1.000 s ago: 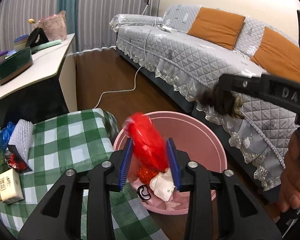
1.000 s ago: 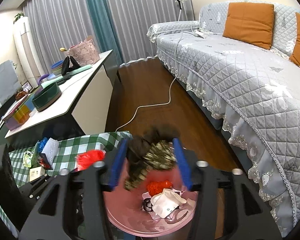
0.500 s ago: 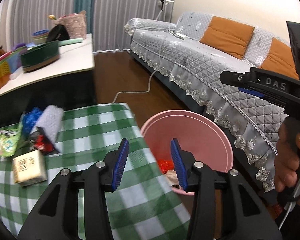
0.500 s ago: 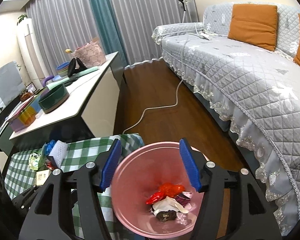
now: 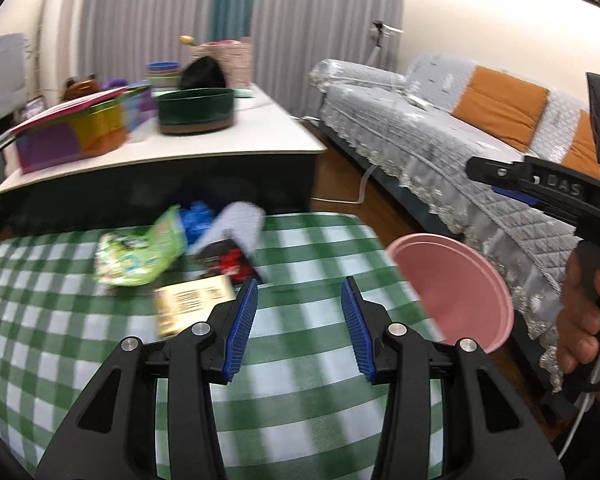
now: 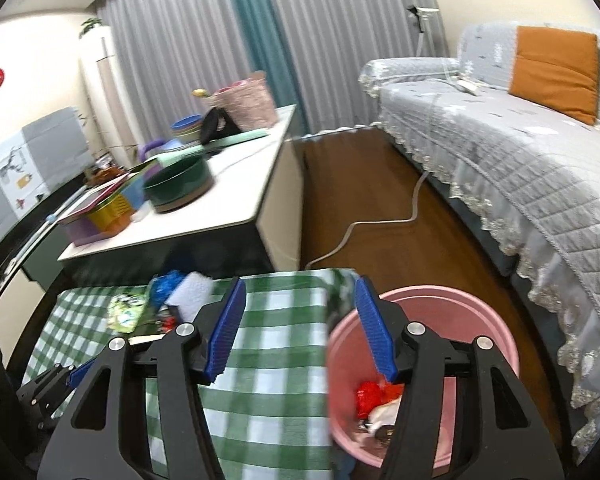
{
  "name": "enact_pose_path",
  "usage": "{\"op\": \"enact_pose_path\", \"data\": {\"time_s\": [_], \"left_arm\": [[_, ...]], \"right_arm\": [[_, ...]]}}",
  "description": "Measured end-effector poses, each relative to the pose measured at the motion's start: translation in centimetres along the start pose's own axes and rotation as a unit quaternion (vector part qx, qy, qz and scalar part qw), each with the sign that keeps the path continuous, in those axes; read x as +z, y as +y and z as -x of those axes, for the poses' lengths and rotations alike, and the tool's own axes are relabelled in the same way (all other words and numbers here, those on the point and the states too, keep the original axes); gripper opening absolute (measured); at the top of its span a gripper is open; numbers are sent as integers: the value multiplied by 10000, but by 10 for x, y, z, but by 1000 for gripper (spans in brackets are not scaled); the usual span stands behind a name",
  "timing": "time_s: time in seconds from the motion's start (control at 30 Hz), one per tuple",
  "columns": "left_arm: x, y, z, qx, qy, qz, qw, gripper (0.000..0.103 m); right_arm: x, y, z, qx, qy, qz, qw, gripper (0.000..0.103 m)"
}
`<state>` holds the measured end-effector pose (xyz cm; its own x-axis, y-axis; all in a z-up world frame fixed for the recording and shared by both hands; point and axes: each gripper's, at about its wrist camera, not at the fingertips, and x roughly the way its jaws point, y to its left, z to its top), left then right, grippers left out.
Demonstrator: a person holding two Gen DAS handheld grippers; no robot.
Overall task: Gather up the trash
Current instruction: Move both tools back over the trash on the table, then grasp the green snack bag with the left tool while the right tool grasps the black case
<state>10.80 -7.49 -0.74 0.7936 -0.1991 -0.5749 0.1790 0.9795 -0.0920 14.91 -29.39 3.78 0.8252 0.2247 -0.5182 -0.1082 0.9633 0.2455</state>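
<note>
Pink bin [image 6: 496, 312] sits beside the tabletop [image 5: 308, 392]; wrappers [image 5: 140, 256] lie far back. Both jaws hang apart, empty. A rushed grab could knock the small box [image 5: 192, 304] onto the floor

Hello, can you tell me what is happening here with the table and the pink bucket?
A person is clearing trash with a hand-held claw in each hand. Both the left claw and the right claw are open and empty, over the green checked tablecloth. The pink bucket beside the table already holds red wrappers. A green snack bag and a small yellow box still lie on the table.
</note>
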Motion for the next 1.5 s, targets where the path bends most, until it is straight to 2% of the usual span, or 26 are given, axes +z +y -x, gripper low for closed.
{"op": "enact_pose_path", "data": {"time_s": [0.23, 0.57, 1.0, 1.3, 1.4, 1.5], "left_arm": [[-12, 49, 0, 456, -139, 236, 9986, 43], [-7, 115, -6, 1005, -306, 672, 9922, 42], [1, 151, -49, 945, -23, 970, 9908, 42], [11, 170, -72, 943, -16, 1244, 9877, 42], [13, 173, -80, 886, 24, 1321, 9873, 42], [14, 176, -87, 845, 136, 1392, 9866, 42]], "right_arm": [[-15, 37, -21, 347, 110, 330, 9988, 45], [-26, 71, -70, 623, 454, 342, 9964, 42], [-30, 109, -119, 978, 856, 520, 9902, 42], [-43, 124, -156, 1045, 1209, 739, 9844, 43], [-49, 125, -165, 1048, 1311, 789, 9826, 41], [-53, 124, -173, 1063, 1413, 804, 9809, 30]]}}
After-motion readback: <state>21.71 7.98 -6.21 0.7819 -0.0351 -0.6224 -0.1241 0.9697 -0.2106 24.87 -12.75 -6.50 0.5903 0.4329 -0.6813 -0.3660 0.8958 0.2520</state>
